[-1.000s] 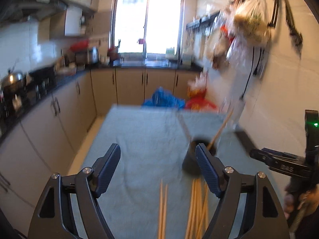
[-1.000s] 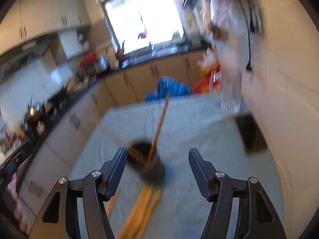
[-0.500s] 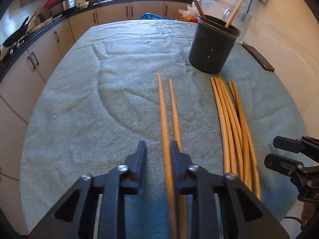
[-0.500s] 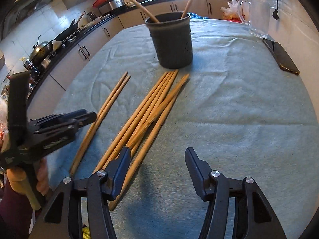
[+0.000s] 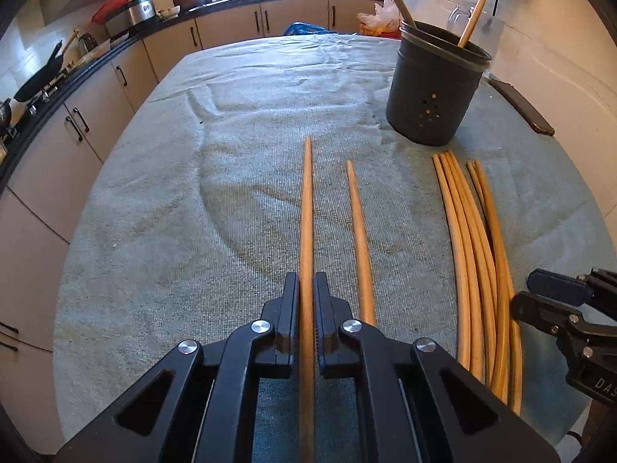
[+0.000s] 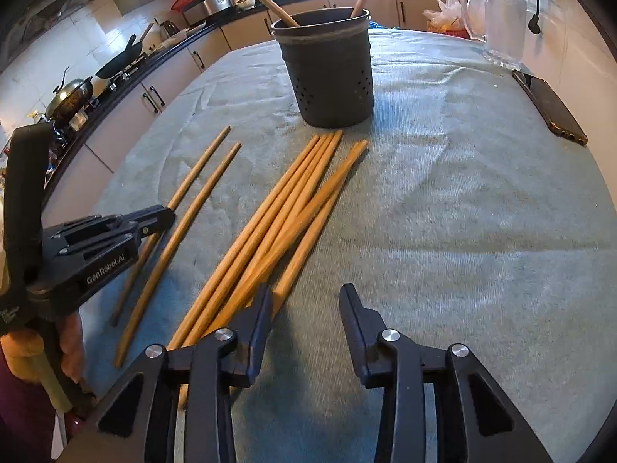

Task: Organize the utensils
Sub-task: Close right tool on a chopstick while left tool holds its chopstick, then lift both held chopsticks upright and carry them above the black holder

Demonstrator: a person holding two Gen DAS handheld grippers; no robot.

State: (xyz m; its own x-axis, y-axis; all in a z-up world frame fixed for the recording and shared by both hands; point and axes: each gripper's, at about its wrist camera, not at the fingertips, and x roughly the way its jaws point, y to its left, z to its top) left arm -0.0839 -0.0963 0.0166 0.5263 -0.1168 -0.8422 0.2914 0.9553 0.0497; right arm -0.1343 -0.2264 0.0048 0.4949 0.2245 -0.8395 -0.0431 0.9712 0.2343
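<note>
Wooden chopstick [image 5: 306, 208] sat clamped lengthwise in the left gripper [image 5: 307, 301], gripped near one end, so it risked pivoting and missing the dark holder [image 5: 435, 88] beyond. The right gripper [image 6: 304, 305] was closing with nothing between its jaws; the bundle [image 6: 277, 216] lay just outside its left finger.

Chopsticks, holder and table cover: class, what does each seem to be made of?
Chopsticks: likely bamboo or wood, matte tan with faint grain. Holder: dark grey, dull sheen, punched drain holes; plastic or coated metal, unclear. Table cover: grey-green towel-like cloth, ribbed and wrinkled.
</note>
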